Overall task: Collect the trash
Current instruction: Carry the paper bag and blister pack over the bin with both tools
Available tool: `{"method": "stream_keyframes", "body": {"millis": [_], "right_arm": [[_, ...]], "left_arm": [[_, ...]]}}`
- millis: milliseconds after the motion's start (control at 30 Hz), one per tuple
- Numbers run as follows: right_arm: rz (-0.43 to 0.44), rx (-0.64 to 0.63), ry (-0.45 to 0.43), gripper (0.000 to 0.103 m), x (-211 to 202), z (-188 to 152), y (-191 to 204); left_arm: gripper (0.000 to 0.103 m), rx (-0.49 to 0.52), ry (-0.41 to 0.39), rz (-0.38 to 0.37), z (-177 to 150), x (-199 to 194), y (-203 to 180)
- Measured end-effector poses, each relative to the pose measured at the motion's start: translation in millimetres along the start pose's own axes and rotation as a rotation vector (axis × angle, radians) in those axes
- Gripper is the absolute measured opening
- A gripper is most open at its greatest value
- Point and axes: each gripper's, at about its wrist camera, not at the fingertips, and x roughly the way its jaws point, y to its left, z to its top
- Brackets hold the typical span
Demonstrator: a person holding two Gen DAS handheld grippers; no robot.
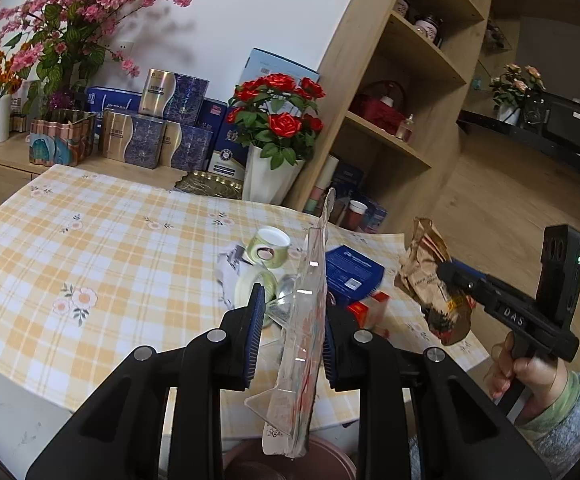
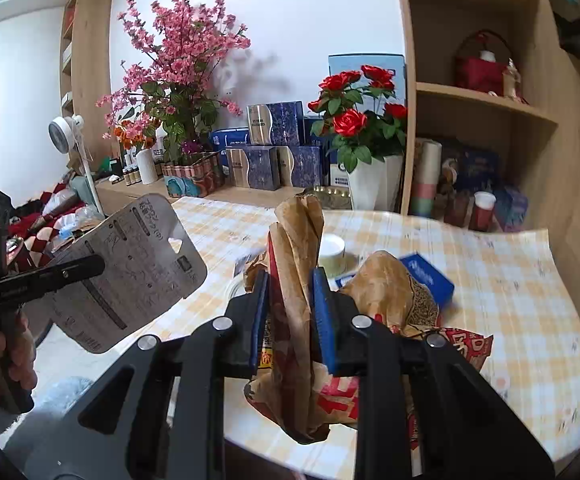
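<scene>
My left gripper [image 1: 294, 332] is shut on a clear plastic blister pack [image 1: 306, 312] with a printed card back, held upright above the table's near edge. In the right wrist view the same pack [image 2: 129, 272] hangs at the left in the left gripper [image 2: 99, 266]. My right gripper [image 2: 292, 312] is shut on a crumpled brown paper bag [image 2: 296, 248], lifted over the yellow checked tablecloth [image 2: 510, 280]. From the left wrist view, the right gripper [image 1: 448, 272] and its bag [image 1: 426, 264] sit at the right, with a hand on the handle.
On the cloth lie a green-and-white cup [image 1: 271, 246], a tape roll [image 1: 253, 284], a blue box [image 1: 352, 272] and a small red box [image 1: 366, 308]. A mauve bin rim [image 1: 326, 452] shows below the pack. A rose vase [image 1: 265, 180] and wooden shelves [image 1: 390, 140] stand behind.
</scene>
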Motion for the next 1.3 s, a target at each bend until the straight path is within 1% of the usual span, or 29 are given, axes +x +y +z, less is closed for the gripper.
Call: {"method": "stream_keyframes", "body": {"millis": [233,367,500,633,867,1133,1300], "right_arm": [[0.027,0.038,0.008,0.025,-38.4,-36.9,4.9],[0.049,0.049,0.026,0.025,-52.6,-56.5,9.9],[0.074,0.07,0.059,0.025,-62.1,-79.5,13.8],[0.086,0.07,0.114,0.025,-62.5,-105.7,19.9],[0.133,0.108,0.223,0.025,-47.6,-147.2,27.3],[0.206,0.202,0.422,0.025,7.5,-195.4,29.4],[0.21,0.238,0.524,0.025,39.7,-217.4,28.0]], "left_arm": [[0.025,0.007,0.031,-0.025,-24.6,-20.4,-18.7],[0.025,0.001,0.048,-0.035,-38.1,-27.9,-23.6],[0.025,0.004,0.063,-0.038,-51.4,-33.9,-28.2],[0.025,-0.008,0.073,-0.036,-62.7,-37.1,-28.5],[0.025,-0.021,0.089,-0.026,-78.1,-40.2,-24.2],[0.025,-0.023,0.114,-0.005,-93.7,-39.9,-17.1],[0.025,-0.017,0.135,0.007,-102.0,-35.6,-15.2]]}}
